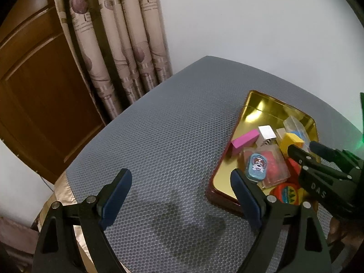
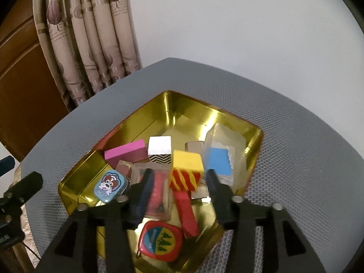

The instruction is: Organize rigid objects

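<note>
The right gripper (image 2: 177, 182) hangs released over the gold tray (image 2: 254, 134), jaws apart around the yellow striped block (image 2: 187, 168) without pressing it. The block rests mid-tray among other pieces. Best lift straight up, clear of neighbours. The left gripper (image 1: 182, 182) waits spread over the desk (image 1: 159, 125), left of the tray.

This was a home room, probably a bedroom or living room (no appliances or work gear in view). Patterned beige curtains (image 1: 118, 45) with purple leaf prints hung beside a panelled brown wooden door (image 1: 38, 91) and a plain white wall (image 2: 238, 22). A grey honeycomb mat (image 1: 163, 122) covered a table with a shiny gold cloth (image 1: 64, 195) showing at its edge.
</note>
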Available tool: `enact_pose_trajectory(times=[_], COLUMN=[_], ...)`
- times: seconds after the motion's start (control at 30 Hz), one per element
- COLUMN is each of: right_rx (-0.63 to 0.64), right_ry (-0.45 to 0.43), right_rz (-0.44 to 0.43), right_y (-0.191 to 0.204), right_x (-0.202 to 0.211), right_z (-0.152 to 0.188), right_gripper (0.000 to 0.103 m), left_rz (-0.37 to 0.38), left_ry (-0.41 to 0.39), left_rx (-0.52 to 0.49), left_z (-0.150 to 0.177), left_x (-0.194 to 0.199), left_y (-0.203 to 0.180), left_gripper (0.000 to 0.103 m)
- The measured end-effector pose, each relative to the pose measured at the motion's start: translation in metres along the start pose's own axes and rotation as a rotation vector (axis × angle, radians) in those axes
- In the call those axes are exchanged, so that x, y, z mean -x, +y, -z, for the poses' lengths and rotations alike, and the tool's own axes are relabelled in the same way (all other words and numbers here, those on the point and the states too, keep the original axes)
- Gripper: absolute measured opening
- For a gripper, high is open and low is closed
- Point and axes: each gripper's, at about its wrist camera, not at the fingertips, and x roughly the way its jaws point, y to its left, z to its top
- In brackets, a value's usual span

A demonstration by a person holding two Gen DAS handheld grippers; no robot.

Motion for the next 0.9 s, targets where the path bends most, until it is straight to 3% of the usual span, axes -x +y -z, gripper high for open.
enact_pose_trajectory(times=[0.23, 0.7, 0.9], right_rx=[0.012, -0.003, 0.0], right_ry=[0.033, 0.045, 0.047], right_rz=[0.059, 0.033, 0.032], right_y=[0.005, 0.01, 0.013], right_x=[0.03, 0.061, 0.065], right_z=[0.024, 0.055, 0.059], right_gripper=[0.062, 0.063, 0.063], left_rz=[0.029, 0.118, 0.094], left_ry=[-0.001, 0.004, 0.004], left_rx=[-0.033, -0.088, -0.095], left_z=[0.001, 0.009, 0.009], left_x=[0.004, 0.009, 0.008], left_y=[-0.012, -0.031, -0.033], left_gripper=[0.086, 0.087, 0.087])
